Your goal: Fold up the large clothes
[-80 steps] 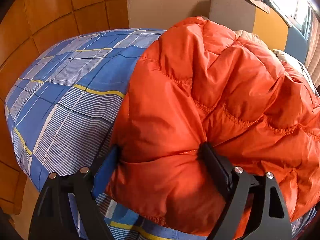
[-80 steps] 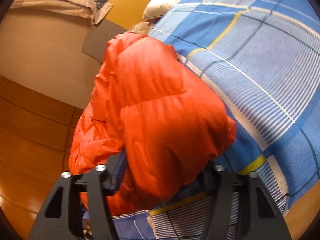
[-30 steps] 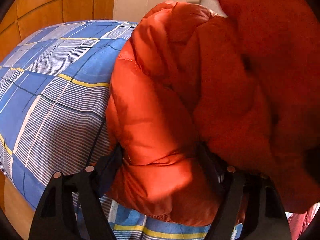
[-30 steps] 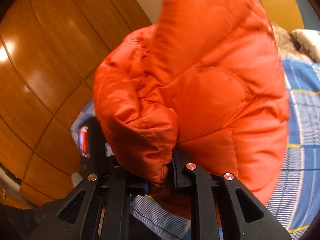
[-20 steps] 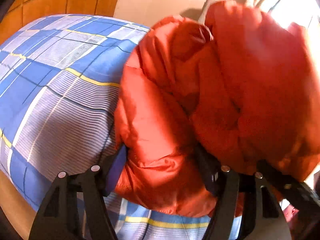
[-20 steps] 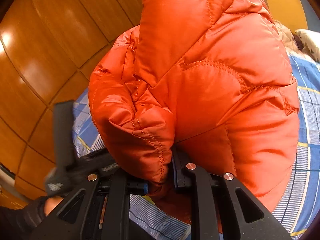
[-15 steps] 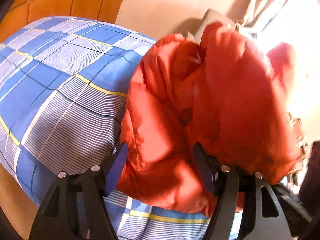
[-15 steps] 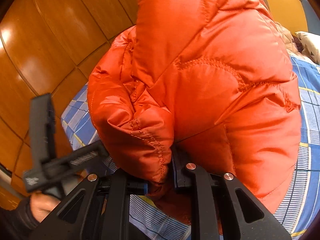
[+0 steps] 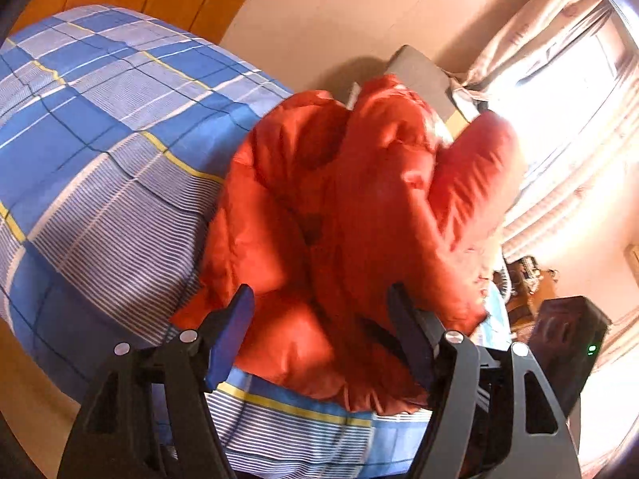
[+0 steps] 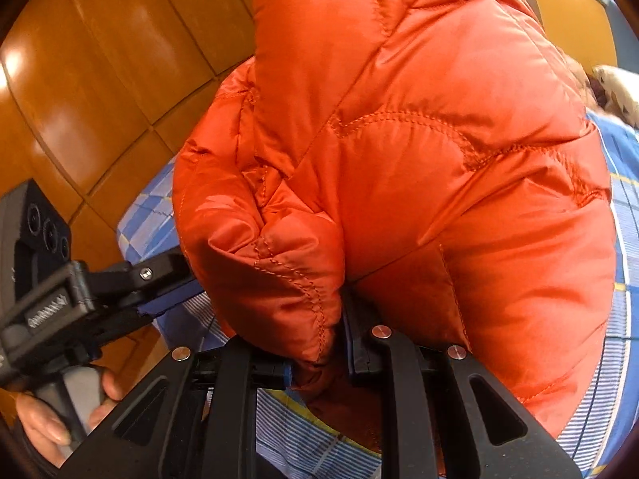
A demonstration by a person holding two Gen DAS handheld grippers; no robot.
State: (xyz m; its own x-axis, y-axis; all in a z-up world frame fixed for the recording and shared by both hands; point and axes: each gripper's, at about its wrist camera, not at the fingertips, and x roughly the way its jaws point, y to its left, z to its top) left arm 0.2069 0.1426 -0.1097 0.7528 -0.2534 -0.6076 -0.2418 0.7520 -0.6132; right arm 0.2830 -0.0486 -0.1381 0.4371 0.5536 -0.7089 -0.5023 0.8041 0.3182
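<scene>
We hold a big puffy orange jacket (image 10: 419,151) up off the blue checked bed cover (image 9: 100,151), with part of it resting on the bed. Our right gripper (image 10: 319,343) is squeezed tight on a stitched edge of the jacket, and the jacket rises up and away from it, so the long way of the jacket runs from this grip up toward the far end of the bed. Our left gripper (image 9: 319,339) has a fat fold of jacket between its jaws, and the jaws are opening; the pads look like they are letting go. Both grippers point down at a slant. The right one is the one really holding, so we think it leads the next fold.
</scene>
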